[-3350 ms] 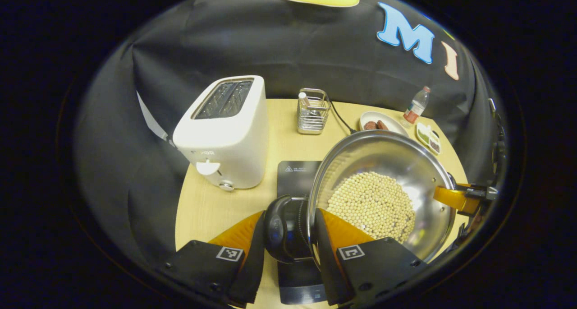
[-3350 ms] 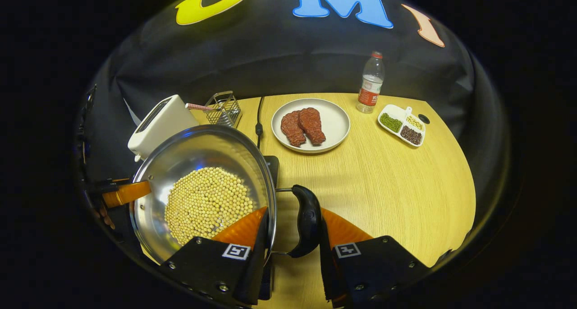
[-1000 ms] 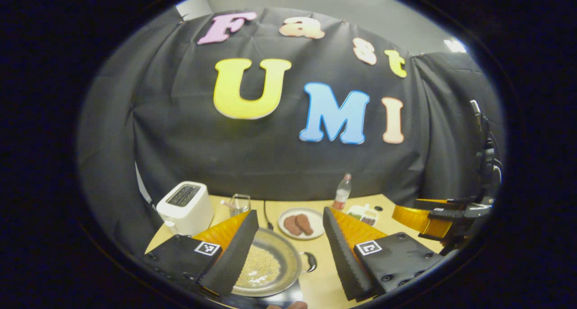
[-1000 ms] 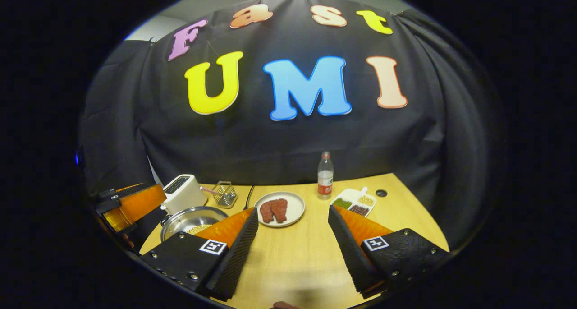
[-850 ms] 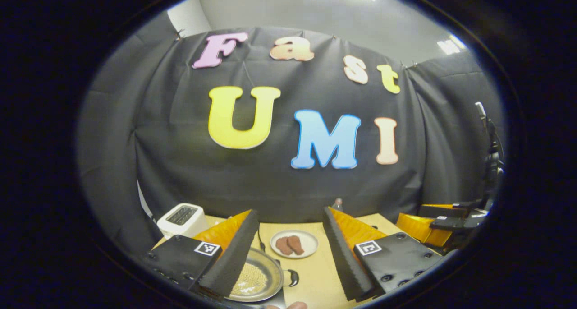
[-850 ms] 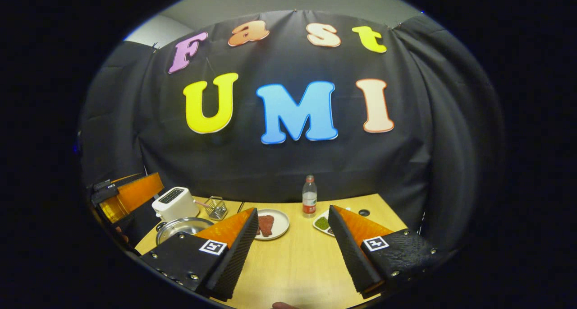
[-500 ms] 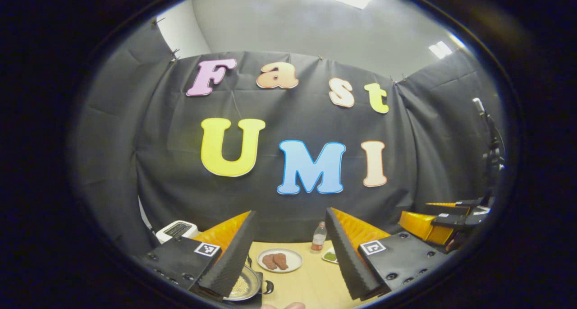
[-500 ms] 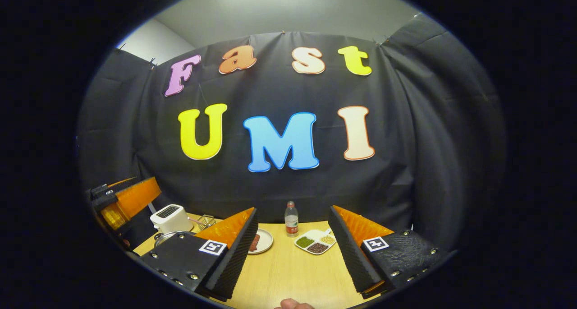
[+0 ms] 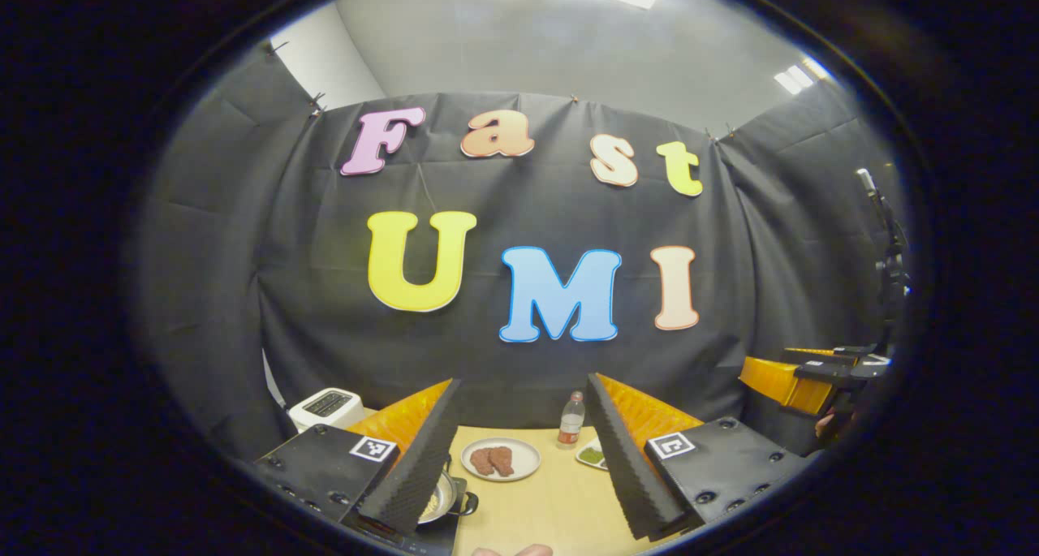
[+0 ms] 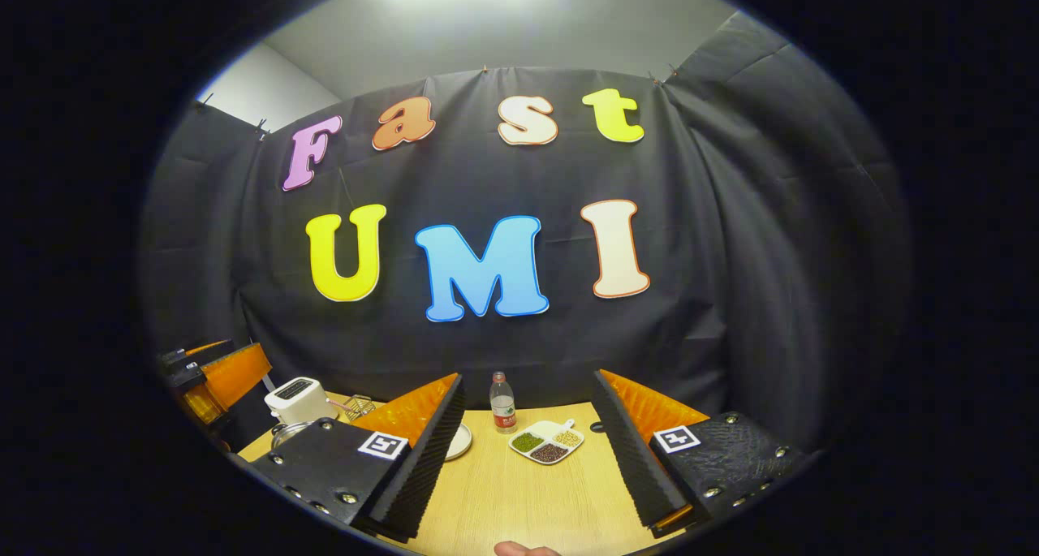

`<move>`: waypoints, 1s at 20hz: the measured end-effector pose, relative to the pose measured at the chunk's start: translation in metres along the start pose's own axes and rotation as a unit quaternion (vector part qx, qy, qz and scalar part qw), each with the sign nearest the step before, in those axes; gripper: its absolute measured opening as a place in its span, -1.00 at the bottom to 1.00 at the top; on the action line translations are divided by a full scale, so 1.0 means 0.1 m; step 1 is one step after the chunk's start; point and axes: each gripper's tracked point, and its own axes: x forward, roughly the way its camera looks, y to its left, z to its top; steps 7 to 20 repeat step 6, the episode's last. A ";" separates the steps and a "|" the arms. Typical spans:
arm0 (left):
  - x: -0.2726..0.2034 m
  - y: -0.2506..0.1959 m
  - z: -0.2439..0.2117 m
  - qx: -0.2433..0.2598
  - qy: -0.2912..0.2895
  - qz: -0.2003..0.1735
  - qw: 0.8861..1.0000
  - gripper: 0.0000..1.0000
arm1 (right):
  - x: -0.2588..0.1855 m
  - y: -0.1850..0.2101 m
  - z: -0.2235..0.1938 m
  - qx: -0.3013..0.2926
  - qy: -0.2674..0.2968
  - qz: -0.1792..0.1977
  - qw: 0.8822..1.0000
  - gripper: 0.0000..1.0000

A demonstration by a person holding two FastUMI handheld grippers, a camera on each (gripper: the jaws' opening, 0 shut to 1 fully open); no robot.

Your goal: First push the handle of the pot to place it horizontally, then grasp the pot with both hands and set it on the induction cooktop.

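Pot [image 9: 439,503] sits low in the left gripper view, on the cooktop [image 9: 410,540] at the near edge of the table [image 9: 536,511], partly hidden behind one finger, with its black side handle [image 9: 466,503] sticking out to the right and pale beans inside. Left gripper [image 9: 519,459] is raised well above the table, its fingers spread wide and holding nothing. Beyond lie a plate [image 9: 501,459] with two pieces of meat, a bottle [image 9: 571,420], a dish [image 9: 592,455] of green beans and a toaster [image 9: 327,407]. Far right, the right gripper [image 9: 799,377] hangs apart from everything. Right gripper view: its own gripper [image 10: 528,446] is likewise released, fingers wide apart over bare table [image 10: 528,499]. Between them stand the bottle [image 10: 502,414] and the divided dish [image 10: 546,441]. Left of them are the plate's edge [image 10: 459,441], the pot's rim [image 10: 284,433], the toaster [image 10: 298,398], a wire basket [image 10: 357,407] and the left gripper [image 10: 215,381].
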 end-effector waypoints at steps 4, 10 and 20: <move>-0.02 -0.05 0.02 0.003 -0.004 -0.005 1.000 0.99 | 0.01 -0.03 0.01 0.000 -0.001 0.003 1.000 0.70; -0.03 0.00 0.04 0.013 -0.008 -0.006 1.000 0.99 | 0.04 0.01 0.00 0.006 -0.004 0.002 1.000 0.89; -0.03 0.00 0.04 0.013 -0.008 -0.006 1.000 0.99 | 0.04 0.01 0.00 0.006 -0.004 0.002 1.000 0.89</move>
